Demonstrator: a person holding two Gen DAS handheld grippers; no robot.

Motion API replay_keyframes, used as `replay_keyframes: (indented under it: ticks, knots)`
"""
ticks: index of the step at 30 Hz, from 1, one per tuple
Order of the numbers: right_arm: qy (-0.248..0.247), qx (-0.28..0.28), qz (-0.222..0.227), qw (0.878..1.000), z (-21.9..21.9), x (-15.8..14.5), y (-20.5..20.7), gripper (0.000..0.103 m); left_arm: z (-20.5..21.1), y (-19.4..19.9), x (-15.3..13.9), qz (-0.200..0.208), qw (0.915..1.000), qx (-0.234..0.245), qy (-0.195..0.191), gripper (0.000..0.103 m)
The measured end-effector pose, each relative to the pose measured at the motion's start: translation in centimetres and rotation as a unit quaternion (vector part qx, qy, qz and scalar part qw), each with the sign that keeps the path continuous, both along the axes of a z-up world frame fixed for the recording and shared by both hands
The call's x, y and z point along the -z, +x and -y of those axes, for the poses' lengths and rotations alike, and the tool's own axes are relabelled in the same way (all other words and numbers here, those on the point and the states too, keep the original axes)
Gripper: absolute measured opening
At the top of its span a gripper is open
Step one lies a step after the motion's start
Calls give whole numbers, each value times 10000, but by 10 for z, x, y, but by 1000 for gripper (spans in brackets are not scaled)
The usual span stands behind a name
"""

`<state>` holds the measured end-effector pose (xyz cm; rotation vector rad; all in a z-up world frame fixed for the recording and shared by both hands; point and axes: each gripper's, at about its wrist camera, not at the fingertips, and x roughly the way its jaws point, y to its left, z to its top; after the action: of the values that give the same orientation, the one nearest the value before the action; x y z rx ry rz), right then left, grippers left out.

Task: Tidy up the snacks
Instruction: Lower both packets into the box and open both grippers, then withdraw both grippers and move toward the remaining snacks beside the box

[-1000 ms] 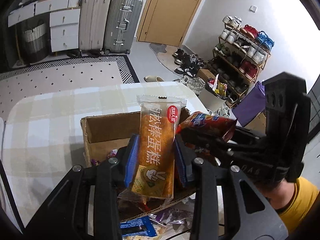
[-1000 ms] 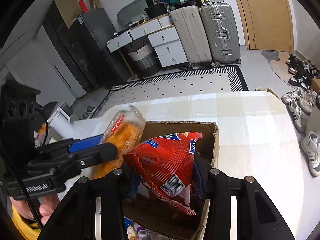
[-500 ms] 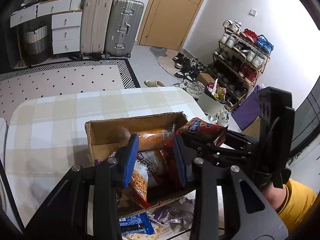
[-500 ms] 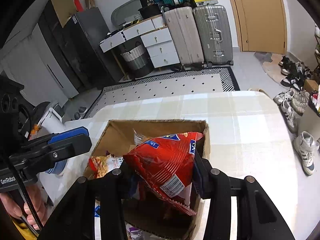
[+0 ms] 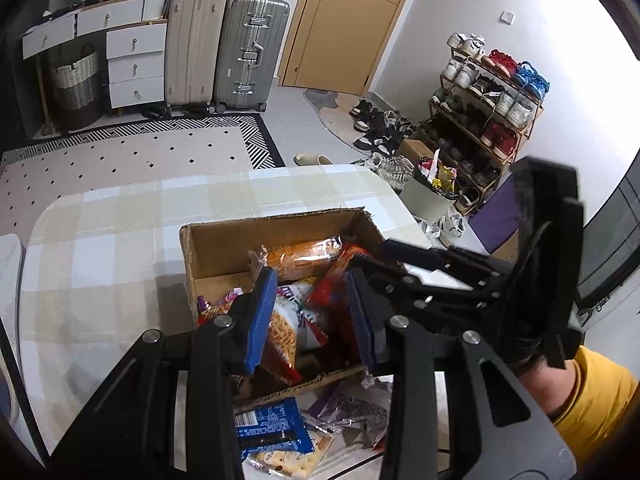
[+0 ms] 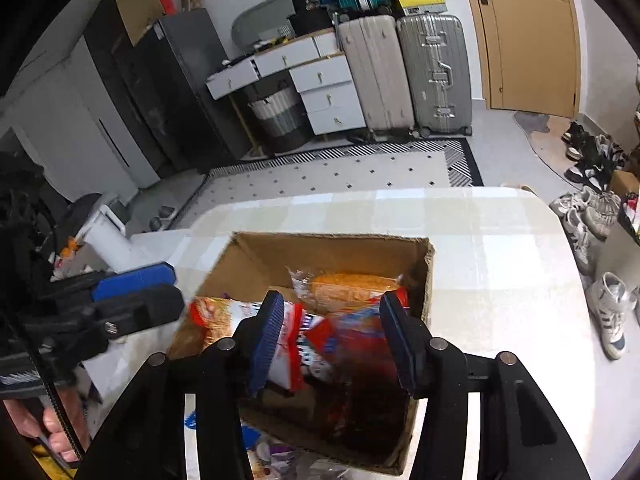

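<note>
A brown cardboard box (image 5: 224,240) stands on the checked tablecloth and holds several snack packs. The orange cake bar (image 5: 304,258) lies across its far end; it also shows in the right wrist view (image 6: 352,286). The red chip bag (image 6: 360,340) is blurred between the right fingers, dropping into the box (image 6: 332,246). My left gripper (image 5: 310,316) is open and empty above the box's near side. My right gripper (image 6: 330,340) is open over the box.
Loose packs lie on the table in front of the box: a blue packet (image 5: 272,430), a cracker pack (image 5: 288,456) and purple wrappers (image 5: 352,404). The table edge (image 5: 400,196) is just right of the box. Suitcases, drawers and a shoe rack stand beyond.
My left gripper let go of the orange cake bar, which now lies in the box. My right gripper then opened and the red chip bag fell toward the box.
</note>
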<state>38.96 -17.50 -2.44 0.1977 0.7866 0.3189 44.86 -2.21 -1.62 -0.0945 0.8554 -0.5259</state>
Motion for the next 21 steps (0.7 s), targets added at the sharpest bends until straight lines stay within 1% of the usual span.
replay_keyframes:
  ticks: [2,3,4,5,8,9,11,13,14,16,18,21]
  knots:
    - [51,2,116,9999,1,-10,-8,51,-2,-7,-2,69,9999,-69,91,35]
    - [107,-24,173,9998,3,-15,-14,51,-4,-11,-3,112,9998,-95,150,37]
    - [130,-34,223,9997,3,-19,-19,51,-4,-15,-5,142,9996,-118,192,42]
    - [132,-42,276,9995,3,-24,-25,52,-4,-21,-7,201,9993,-162,263,45]
    - [178,-94,499,9986,4,-42,-50,60,-7,-44,-19,420,9986,-178,271,45]
    - [212,-80,652,9976,5,-50,-64,62,-8,-52,-23,471,9984,-182,260,46]
    - [233,-89,830,9962,7,-61,-85,66,-9,-71,-36,607,9977,-190,242,49]
    - [209,-69,1040,9943,8,-71,-111,73,-8,-90,-49,771,9964,-222,267,64]
    - [170,-59,1134,9934,9,-77,-122,75,-7,-103,-57,912,9951,-261,293,67]
    - [100,-32,1347,9908,8,-85,-146,84,-7,-125,-69,1151,9924,-299,303,79]
    - [31,-72,1534,9881,6,-93,-169,84,-7,-150,-82,1373,9893,-373,332,81]
    - [-24,-85,1789,9838,3,-103,-203,89,-7,-181,-97,1525,9869,-382,353,81]
